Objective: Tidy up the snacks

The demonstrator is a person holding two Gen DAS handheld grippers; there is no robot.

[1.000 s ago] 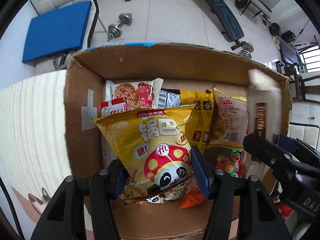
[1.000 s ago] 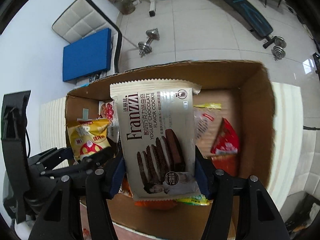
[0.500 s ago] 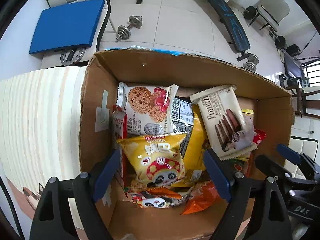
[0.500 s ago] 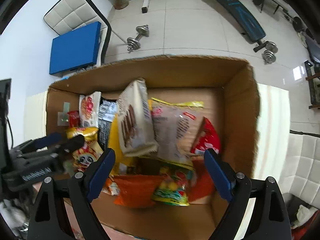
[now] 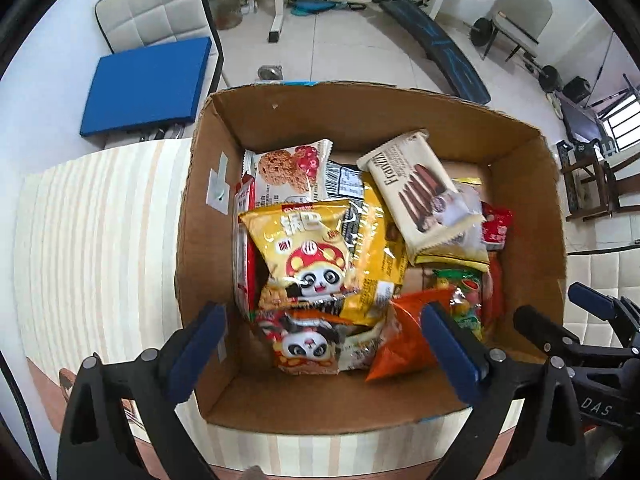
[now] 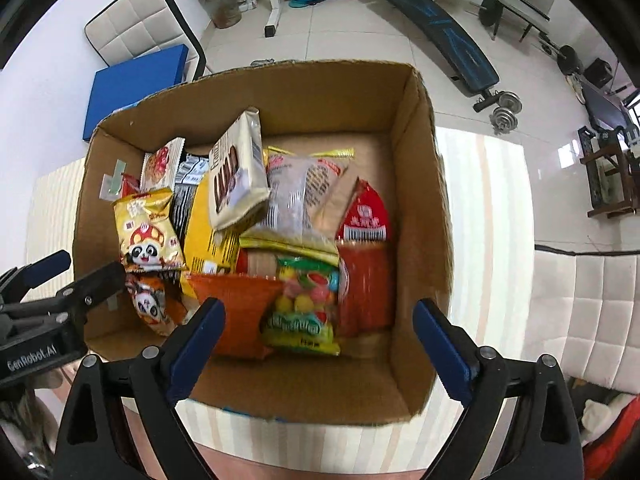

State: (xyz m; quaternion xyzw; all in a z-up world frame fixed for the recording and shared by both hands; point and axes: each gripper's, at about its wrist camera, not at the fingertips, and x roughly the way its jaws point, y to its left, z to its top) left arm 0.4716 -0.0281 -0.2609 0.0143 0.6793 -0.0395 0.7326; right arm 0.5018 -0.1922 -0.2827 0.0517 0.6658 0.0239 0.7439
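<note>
Both tools hover above the box (image 5: 532, 216), nothing held: left tool (image 5: 322, 350) jaws spread wide and empty, right tool (image 6: 316, 344) likewise wide and empty. Snacks all sit inside the box on the striped bench (image 5: 100, 220); no loose snack visible on the bench in either view, so the collecting looks mostly or fully done, judging from this alone. Pile is loose, not neat: panda bag (image 5: 306, 250) lies on top at left over a second panda pack (image 5: 308, 346), Franzzi cookies (image 5: 420, 192) rest tilted across the middle, oat cookie pack (image 5: 290, 170) stands toward the far left corner, orange bag (image 5: 404, 336) and gummy bag (image 6: 306, 304) near the front, red pack (image 6: 366, 216) to the right. What could remain: straightening or more snacks from out of view, cannot tell. View differences: left wrist shows the Franzzi front print and the oat pack face clearly, plus the right tool at lower right edge; the gummy bag is half hidden there behind a finger. Right wrist shows the gummy bag full on, the red pack's barcode, a clear bag (image 6: 304, 196) under the Franzzi, bare box floor at the far right, and the left tool at the left edge.
</note>
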